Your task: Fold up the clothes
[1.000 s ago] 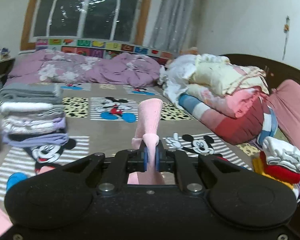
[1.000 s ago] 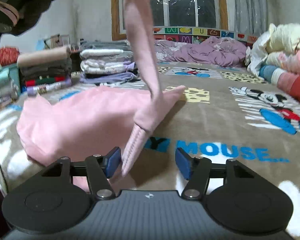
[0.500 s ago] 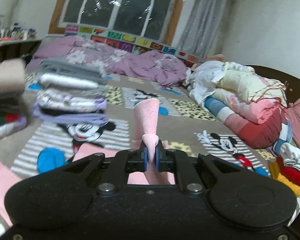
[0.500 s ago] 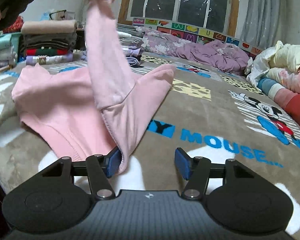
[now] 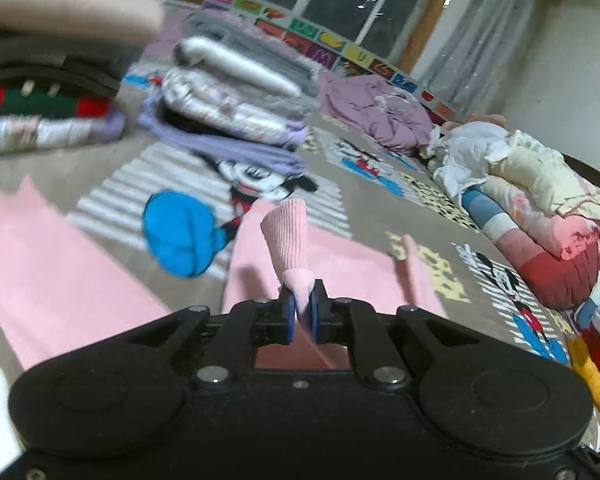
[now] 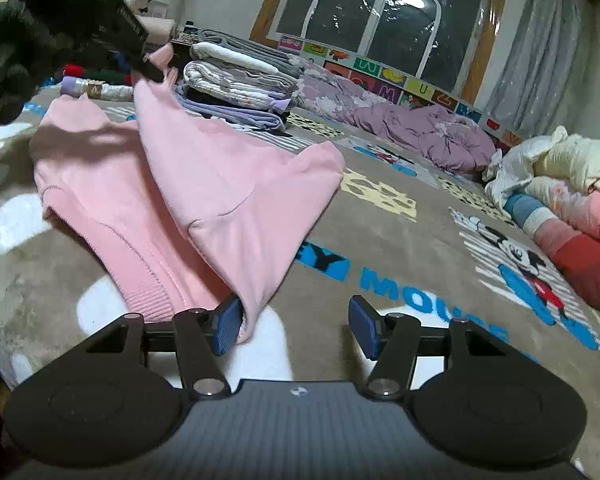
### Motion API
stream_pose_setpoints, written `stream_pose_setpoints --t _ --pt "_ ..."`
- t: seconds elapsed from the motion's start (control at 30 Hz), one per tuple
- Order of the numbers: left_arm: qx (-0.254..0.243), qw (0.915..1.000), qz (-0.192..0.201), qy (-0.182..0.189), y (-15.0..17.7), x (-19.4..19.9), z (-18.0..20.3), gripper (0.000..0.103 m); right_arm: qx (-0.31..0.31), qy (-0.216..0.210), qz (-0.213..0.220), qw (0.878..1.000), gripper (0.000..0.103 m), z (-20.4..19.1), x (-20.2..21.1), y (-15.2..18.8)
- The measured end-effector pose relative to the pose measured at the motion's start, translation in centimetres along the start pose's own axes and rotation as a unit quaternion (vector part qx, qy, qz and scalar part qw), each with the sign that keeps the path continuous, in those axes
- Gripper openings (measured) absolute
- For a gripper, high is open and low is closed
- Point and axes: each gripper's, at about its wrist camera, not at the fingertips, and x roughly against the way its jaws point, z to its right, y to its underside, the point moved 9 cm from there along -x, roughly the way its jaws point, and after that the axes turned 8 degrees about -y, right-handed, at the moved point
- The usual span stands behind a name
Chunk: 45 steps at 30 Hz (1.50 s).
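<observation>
A pink sweatshirt (image 6: 112, 196) lies on the bed's cartoon blanket (image 6: 400, 240). My left gripper (image 5: 302, 314) is shut on its ribbed pink cuff (image 5: 290, 240), which sticks up past the blue pads. In the right wrist view that gripper (image 6: 156, 74) sits at the upper left, holding the sleeve (image 6: 220, 188) over the garment's body. My right gripper (image 6: 294, 326) stands open low over the blanket. The sleeve's folded corner rests against its left pad (image 6: 226, 326); the right pad is bare.
Two stacks of folded clothes (image 5: 236, 96) (image 5: 40, 92) stand behind the sweatshirt. A purple quilt (image 6: 420, 136) lies below the window. Bundled bedding and pillows (image 5: 540, 208) line the right side. Bare blanket stretches right of the sweatshirt.
My left gripper has come down and swung left with the cuff, laying the raised sleeve across the sweatshirt's body. The right gripper has rolled slightly and barely shifted.
</observation>
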Motion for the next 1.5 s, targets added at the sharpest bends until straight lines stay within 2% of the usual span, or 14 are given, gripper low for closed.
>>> stream_pose_setpoints --t 0.27,0.3,0.33,0.4,0.5,0.6,0.7,0.83,0.93,1.1,1.2,1.3,1.5 --pt "0.027 0.9995 -0.017 0.003 2.0 -1.4 -2.1 0.007 0.027 0.002 -0.004 1.0 0.058 -0.7 1.1 0.0" --pt "0.031 0.9993 -0.018 0.003 2.0 -1.4 -2.3 0.013 0.031 0.0 -0.003 1.0 0.058 -0.9 1.4 0.0" --pt "0.037 0.9991 -0.018 0.002 2.0 -1.3 -2.6 0.026 0.033 -0.003 -0.003 0.999 0.059 -1.0 1.7 0.1" --pt "0.047 0.9989 -0.011 -0.001 2.0 -0.6 -3.2 0.032 0.041 -0.018 -0.001 0.999 0.059 -1.6 2.5 0.0" --pt "0.057 0.9983 0.009 -0.009 1.8 1.1 -4.0 0.047 0.048 -0.039 0.041 0.997 0.06 -2.8 4.0 -1.0" --pt "0.054 0.9976 0.028 -0.032 1.5 2.8 -5.0 0.047 0.047 -0.057 0.076 0.994 0.062 -3.7 4.9 -2.1" --pt "0.038 0.9974 0.044 -0.042 0.5 4.3 -5.0 0.047 0.024 -0.074 0.084 0.993 0.063 -3.9 3.6 -2.5" --pt "0.007 0.9992 0.037 -0.009 -0.6 4.4 -1.8 0.047 -0.003 -0.086 0.089 0.992 0.063 -3.3 1.4 -3.5" --pt "-0.05 0.9986 0.015 0.013 -0.7 3.2 2.4 0.047 -0.015 -0.097 0.087 0.991 0.063 -3.4 0.1 -3.8" --pt "-0.109 0.9922 -0.027 0.055 -1.1 -1.2 9.0 0.047 -0.026 -0.125 0.07 0.989 0.063 -4.3 -1.3 -3.2" --pt "-0.119 0.9879 -0.064 0.076 -1.5 -5.3 12.3 0.047 -0.024 -0.136 0.068 0.988 0.064 -4.8 -1.4 -3.1" --pt "-0.126 0.9838 -0.101 0.077 -1.4 -9.5 14.4 0.047 -0.025 -0.149 0.062 0.987 0.065 -5.1 -1.7 -2.9" --pt "-0.123 0.9795 -0.144 0.067 -1.1 -15.6 16.7 0.047 -0.032 -0.164 0.049 0.985 0.066 -5.1 -2.1 -2.7"
